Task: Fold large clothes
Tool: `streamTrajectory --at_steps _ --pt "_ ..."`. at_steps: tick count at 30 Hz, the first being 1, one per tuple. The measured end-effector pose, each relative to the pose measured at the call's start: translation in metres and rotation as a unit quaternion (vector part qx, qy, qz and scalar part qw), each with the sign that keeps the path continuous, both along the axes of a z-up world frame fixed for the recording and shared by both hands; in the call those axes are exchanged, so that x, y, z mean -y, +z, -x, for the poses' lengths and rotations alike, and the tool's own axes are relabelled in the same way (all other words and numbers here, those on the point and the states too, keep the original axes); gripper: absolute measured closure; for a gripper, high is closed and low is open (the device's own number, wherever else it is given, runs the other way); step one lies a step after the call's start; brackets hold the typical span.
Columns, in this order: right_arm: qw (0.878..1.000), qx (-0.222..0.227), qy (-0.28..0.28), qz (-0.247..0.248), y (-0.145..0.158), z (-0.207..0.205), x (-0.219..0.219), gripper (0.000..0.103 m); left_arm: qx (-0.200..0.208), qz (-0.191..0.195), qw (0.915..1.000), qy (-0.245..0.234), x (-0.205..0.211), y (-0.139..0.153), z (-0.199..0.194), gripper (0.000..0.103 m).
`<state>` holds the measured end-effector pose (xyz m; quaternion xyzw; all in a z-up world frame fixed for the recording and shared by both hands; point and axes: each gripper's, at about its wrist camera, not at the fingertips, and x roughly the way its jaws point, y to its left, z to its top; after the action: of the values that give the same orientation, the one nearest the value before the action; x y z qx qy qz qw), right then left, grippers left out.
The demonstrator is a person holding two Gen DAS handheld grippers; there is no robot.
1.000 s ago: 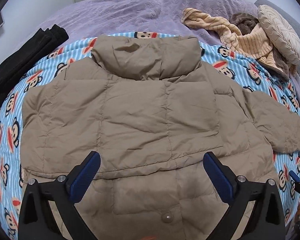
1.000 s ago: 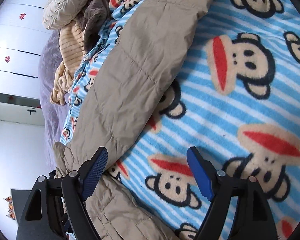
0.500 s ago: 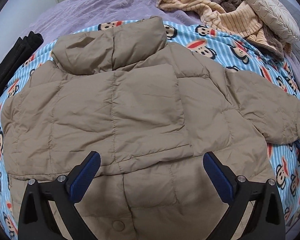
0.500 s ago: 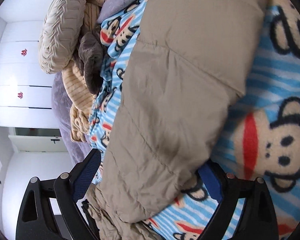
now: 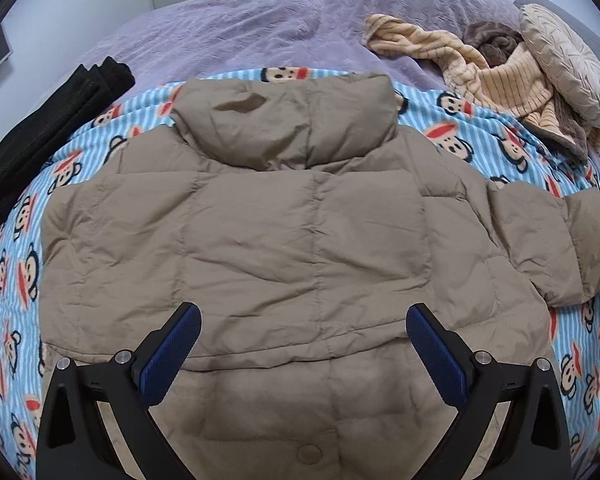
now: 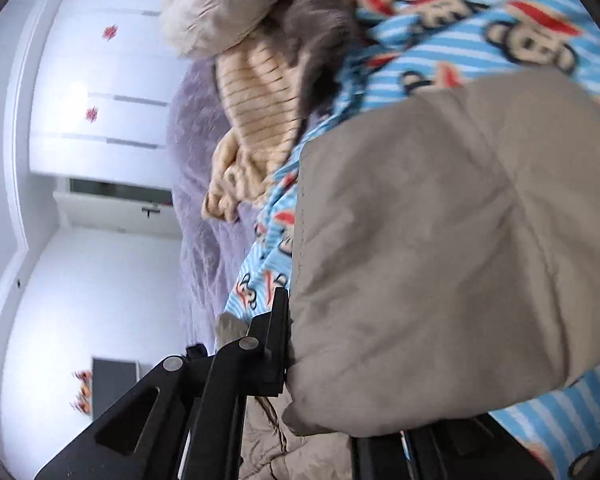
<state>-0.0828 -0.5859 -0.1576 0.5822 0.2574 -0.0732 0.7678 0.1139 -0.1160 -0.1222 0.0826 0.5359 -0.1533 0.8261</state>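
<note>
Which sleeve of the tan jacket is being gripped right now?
The sleeve on the right in the left wrist view: the right gripper is shut on its cuff. The opposite side shows no spread sleeve, and the left gripper hovers open.

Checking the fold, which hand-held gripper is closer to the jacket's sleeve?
Right. The right hand-held gripper is clamped on the sleeve; the left hand-held gripper hovers open over the jacket's back.

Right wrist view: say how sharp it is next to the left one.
Right wrist view: motion-smeared, the monkey blanket and the sleeve between the right tongs soft-edged. Left wrist view: crisp, quilting seams on the jacket clear, fisheye bending the bed edges.
</note>
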Motion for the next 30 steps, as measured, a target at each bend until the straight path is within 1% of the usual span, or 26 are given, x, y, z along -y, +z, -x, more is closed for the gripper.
streamTrajectory --at_steps 2,4,6,8,9,10,11,13,15,16,17,20,21,23,24,25,27,30 --pt "0.997 0.007 0.055 0.06 0.028 -0.032 -0.033 0.094 0.004 -0.004 0.9999 0.013 -0.011 0.0 -0.006 0.0" --pt "0.986 0.01 0.112 0.122 0.05 -0.061 -0.071 0.094 0.006 -0.006 0.9996 0.026 -0.025 -0.002 -0.014 0.0" --pt "0.967 0.009 0.173 0.185 0.068 -0.091 -0.118 0.094 0.009 -0.011 0.9992 0.037 -0.035 -0.004 -0.02 0.0" --pt "0.94 0.006 0.237 0.244 0.075 -0.118 -0.173 0.094 0.014 -0.014 0.9986 0.049 -0.048 -0.002 -0.025 0.0" --pt "0.925 0.0 0.265 0.27 0.075 -0.129 -0.202 0.094 0.016 -0.014 0.9984 0.053 -0.054 -0.001 -0.026 0.0" --pt "0.914 -0.007 0.285 0.288 0.072 -0.135 -0.222 0.094 0.019 -0.014 0.9982 0.056 -0.06 -0.001 -0.026 0.0" --pt "0.9 -0.018 0.309 0.308 0.066 -0.142 -0.247 0.094 0.021 -0.015 0.998 0.058 -0.065 -0.001 -0.026 0.0" --pt "0.877 -0.042 0.345 0.332 0.046 -0.148 -0.285 0.094 0.021 -0.02 0.9976 0.063 -0.077 -0.003 -0.028 0.0" --pt "0.866 -0.064 0.362 0.339 0.024 -0.15 -0.303 0.094 0.019 -0.017 0.9972 0.07 -0.087 -0.005 -0.03 0.0" --pt "0.86 -0.085 0.369 0.343 0.009 -0.15 -0.31 0.094 0.017 -0.014 0.997 0.074 -0.091 -0.007 -0.031 0.0" --pt "0.858 -0.102 0.372 0.339 -0.004 -0.15 -0.312 0.094 0.014 -0.011 0.9968 0.077 -0.096 -0.01 -0.032 0.0" --pt "0.861 -0.148 0.37 0.318 -0.037 -0.147 -0.305 0.094 0.003 -0.005 0.9965 0.083 -0.101 -0.02 -0.033 0.0" --pt "0.861 -0.156 0.367 0.315 -0.044 -0.145 -0.303 0.094 -0.001 -0.003 0.9965 0.083 -0.101 -0.024 -0.033 0.0" --pt "0.863 -0.161 0.366 0.309 -0.046 -0.145 -0.3 0.089 -0.009 0.002 0.9967 0.081 -0.099 -0.03 -0.033 0.0" --pt "0.865 -0.162 0.369 0.297 -0.045 -0.144 -0.296 0.076 -0.012 0.005 0.9968 0.079 -0.097 -0.032 -0.033 0.0" --pt "0.869 -0.161 0.371 0.283 -0.041 -0.143 -0.294 0.051 -0.013 0.008 0.9969 0.077 -0.096 -0.033 -0.033 0.0" --pt "0.882 -0.151 0.362 0.259 -0.028 -0.135 -0.287 0.024 -0.015 0.014 0.9972 0.072 -0.092 -0.032 -0.032 0.0" --pt "0.904 -0.139 0.328 0.238 -0.007 -0.11 -0.269 0.023 -0.011 0.024 0.9977 0.063 -0.089 -0.028 -0.034 0.0"
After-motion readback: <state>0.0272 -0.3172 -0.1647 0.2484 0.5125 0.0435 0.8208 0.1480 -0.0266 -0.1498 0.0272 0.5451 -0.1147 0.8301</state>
